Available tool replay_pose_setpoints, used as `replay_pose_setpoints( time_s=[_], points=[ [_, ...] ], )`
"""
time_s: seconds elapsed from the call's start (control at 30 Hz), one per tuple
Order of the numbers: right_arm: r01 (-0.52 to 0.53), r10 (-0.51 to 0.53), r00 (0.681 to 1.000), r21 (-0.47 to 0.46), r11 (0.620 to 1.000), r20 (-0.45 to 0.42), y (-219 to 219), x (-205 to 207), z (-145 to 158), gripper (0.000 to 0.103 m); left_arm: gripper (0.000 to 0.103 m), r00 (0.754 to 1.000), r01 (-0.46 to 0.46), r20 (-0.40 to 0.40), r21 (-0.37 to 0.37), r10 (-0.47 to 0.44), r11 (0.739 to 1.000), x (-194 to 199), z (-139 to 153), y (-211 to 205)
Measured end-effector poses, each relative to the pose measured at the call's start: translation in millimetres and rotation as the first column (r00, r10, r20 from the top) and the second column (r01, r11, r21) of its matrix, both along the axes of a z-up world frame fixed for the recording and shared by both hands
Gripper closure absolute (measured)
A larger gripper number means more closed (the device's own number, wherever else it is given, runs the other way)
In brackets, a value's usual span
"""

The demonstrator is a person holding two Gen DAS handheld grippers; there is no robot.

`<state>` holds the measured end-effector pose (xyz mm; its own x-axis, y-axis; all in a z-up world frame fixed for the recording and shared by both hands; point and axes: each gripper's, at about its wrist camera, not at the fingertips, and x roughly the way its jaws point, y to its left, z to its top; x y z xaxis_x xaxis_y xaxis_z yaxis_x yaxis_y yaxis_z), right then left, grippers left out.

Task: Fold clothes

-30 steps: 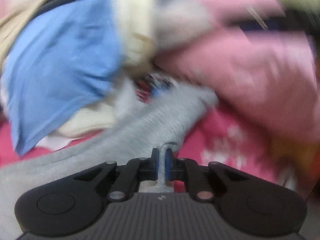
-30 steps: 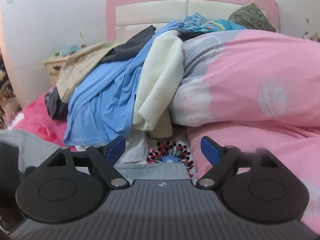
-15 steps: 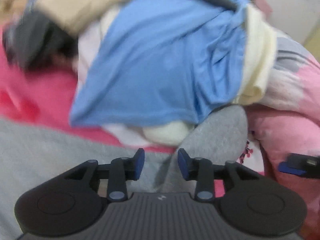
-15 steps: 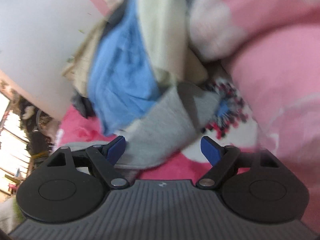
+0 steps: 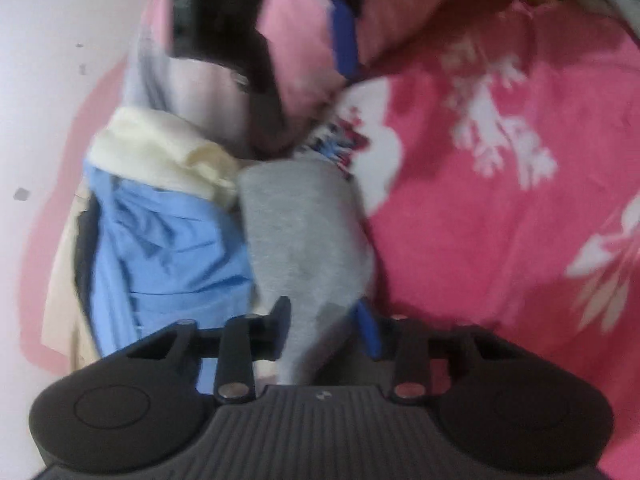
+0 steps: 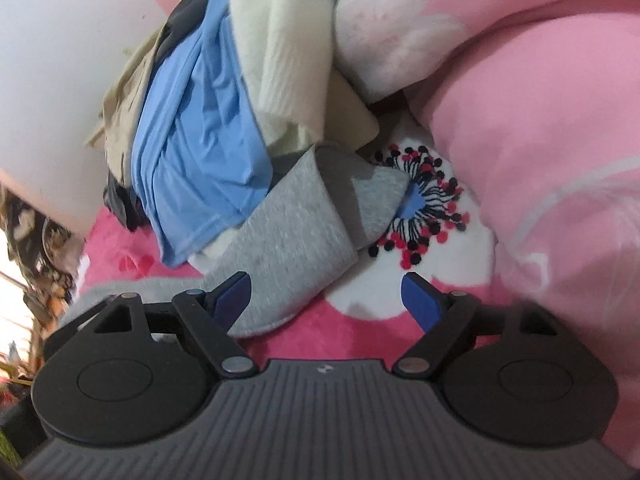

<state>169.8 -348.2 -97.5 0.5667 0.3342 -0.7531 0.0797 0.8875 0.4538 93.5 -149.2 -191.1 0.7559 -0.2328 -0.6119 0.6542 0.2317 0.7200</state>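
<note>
The grey garment lies on the pink bedsheet, one narrow part of it, a sleeve or leg by the look, folded back over itself near the flower print. Its far end rests against the pile of unfolded clothes: a blue shirt and a cream sweater heaped beside the pink duvet.

The step in hand looks like an early fold of this grey piece, with the narrow part being brought across the body. The left tongs straddle the near end of that strip; their jaws are closing, the cloth runs between them, but the blur hides whether the pads already bite, so the grip is not yet sure. The right tongs are spread wide, with the left finger touching or just over the edge of the grey cloth and nothing pinched.

Next, I judge, the left tongs need to finish closing on the cloth, and the right tongs must come down on the opposite edge so that both can lift and lay the fold flat, clear of the pile.

Both tools tilt downward toward the bed. In the left view the right tool shows at the top, above the far end of the strip.
</note>
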Motion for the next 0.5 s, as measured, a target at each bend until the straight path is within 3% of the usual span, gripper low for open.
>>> replay_pose_setpoints(
  time_s=[0.07, 0.13, 0.17, 0.23, 0.33, 0.37, 0.5],
  points=[
    [-0.014, 0.015, 1.000, -0.016, 1.000, 0.004, 0.9, -0.4, -0.5, 0.021, 0.093, 0.998, -0.048, -0.041, -0.030, 0.046, 0.998, 6.4, 1.0, -0.4],
    [-0.018, 0.018, 1.000, -0.022, 1.000, 0.009, -0.9, -0.3, -1.7, 0.021, 0.097, 0.985, -0.140, -0.118, -0.132, 0.124, 0.981, 20.1, 14.1, 2.6],
    [-0.020, 0.020, 1.000, -0.024, 1.000, 0.011, -1.9, -0.3, -2.2, 0.021, 0.097, 0.966, -0.213, -0.194, -0.217, 0.172, 0.953, 30.8, 26.5, 6.7],
    [-0.015, 0.015, 1.000, -0.014, 1.000, 0.015, -4.9, 0.8, -3.9, 0.021, 0.097, 0.899, -0.373, -0.375, -0.388, 0.226, 0.843, 53.9, 54.4, 22.9],
    [0.008, -0.008, 1.000, 0.012, 1.000, 0.023, -10.3, 1.8, -1.0, 0.021, 0.098, 0.777, -0.570, -0.604, -0.553, 0.179, 0.608, 78.1, 82.1, 53.3],
    [0.018, -0.018, 0.999, 0.020, 1.000, 0.032, -12.2, 1.9, 1.5, 0.021, 0.098, 0.731, -0.628, -0.668, -0.580, 0.138, 0.519, 84.2, 88.6, 63.0],
    [0.022, -0.023, 0.994, 0.016, 1.000, 0.107, -16.0, -1.2, 18.7, 0.021, 0.098, 0.582, -0.761, -0.810, -0.573, -0.072, 0.306, 89.2, 90.2, 77.2]
  ],
)
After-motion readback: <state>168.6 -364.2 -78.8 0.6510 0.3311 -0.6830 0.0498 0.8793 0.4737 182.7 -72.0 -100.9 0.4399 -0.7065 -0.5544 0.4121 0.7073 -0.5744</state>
